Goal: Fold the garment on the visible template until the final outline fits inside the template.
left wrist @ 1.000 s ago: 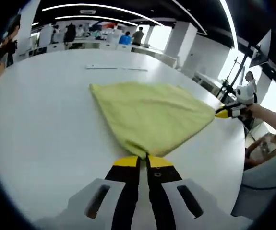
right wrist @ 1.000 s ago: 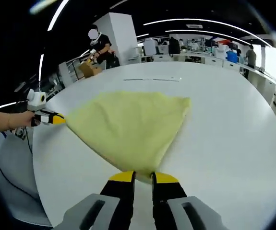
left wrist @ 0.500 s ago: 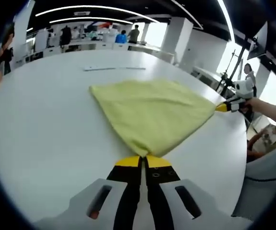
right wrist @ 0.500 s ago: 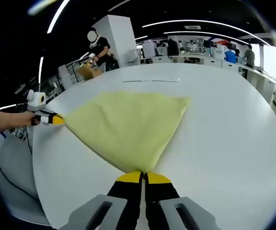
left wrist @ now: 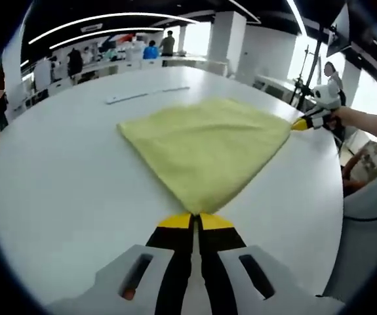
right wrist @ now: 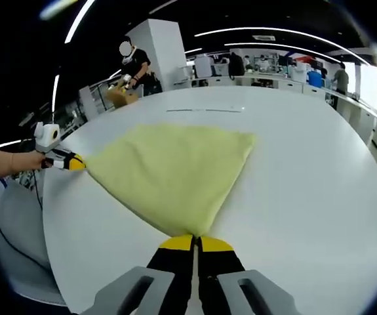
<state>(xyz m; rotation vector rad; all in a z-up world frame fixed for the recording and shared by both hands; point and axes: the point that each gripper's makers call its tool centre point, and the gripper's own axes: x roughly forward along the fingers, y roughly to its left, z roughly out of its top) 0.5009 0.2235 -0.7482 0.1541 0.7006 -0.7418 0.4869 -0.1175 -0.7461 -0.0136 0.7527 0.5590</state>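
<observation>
A yellow-green cloth (left wrist: 208,144) lies spread on the white round table (left wrist: 57,190). My left gripper (left wrist: 195,222) is shut on the cloth's near corner in the left gripper view. The right gripper (left wrist: 301,123) comes in from the right of that view, pinching another corner, held by a person's hand. In the right gripper view the same cloth (right wrist: 175,170) fans out from my right gripper (right wrist: 195,243), which is shut on its corner, while the left gripper (right wrist: 70,162) holds the corner at the left.
A thin pale strip (left wrist: 145,94) lies on the table beyond the cloth, seen again as a strip (right wrist: 204,110). A person (right wrist: 136,65) stands at the back left. Desks and people line the far wall. The table edge (right wrist: 50,262) runs close at the left.
The right jaws closed on the cloth corner between one second ago and half a second ago. The left gripper view has swung a little, and the cloth looks pulled flatter and wider.
</observation>
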